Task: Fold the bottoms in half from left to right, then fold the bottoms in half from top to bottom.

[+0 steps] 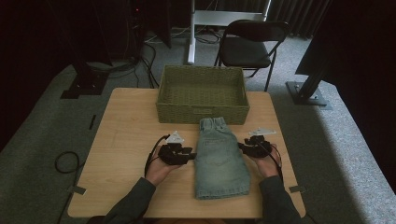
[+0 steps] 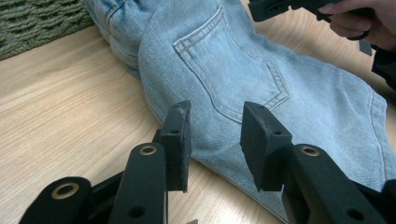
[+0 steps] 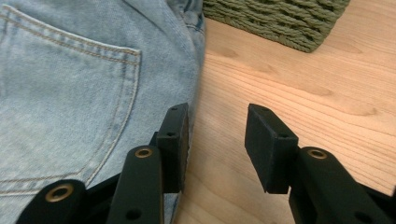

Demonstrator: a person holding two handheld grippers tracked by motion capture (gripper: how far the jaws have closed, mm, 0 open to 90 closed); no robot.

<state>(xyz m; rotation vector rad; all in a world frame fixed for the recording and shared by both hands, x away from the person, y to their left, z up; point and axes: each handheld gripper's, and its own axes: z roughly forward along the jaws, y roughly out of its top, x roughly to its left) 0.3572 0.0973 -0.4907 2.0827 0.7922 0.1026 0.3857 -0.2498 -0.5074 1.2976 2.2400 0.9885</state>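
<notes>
A pair of folded light-blue denim shorts (image 1: 219, 158) lies flat on the wooden table (image 1: 126, 135), waistband toward the green woven basket (image 1: 201, 112). My left gripper (image 1: 191, 153) sits at the shorts' left edge. In the left gripper view its jaws (image 2: 215, 135) stand open over the edge of the denim (image 2: 261, 70) near the back pocket, gripping nothing. My right gripper (image 1: 242, 147) is at the shorts' right edge. In the right gripper view it (image 3: 217, 140) is open, one jaw above the denim (image 3: 70, 70) and the other above bare wood.
The empty basket (image 3: 280, 23) stands at the table's far edge, just past the waistband. Bare wood lies to either side of the shorts. A black folding chair (image 1: 252, 44) and stand legs are on the carpet beyond, and a cable (image 1: 65, 161) trails at the left.
</notes>
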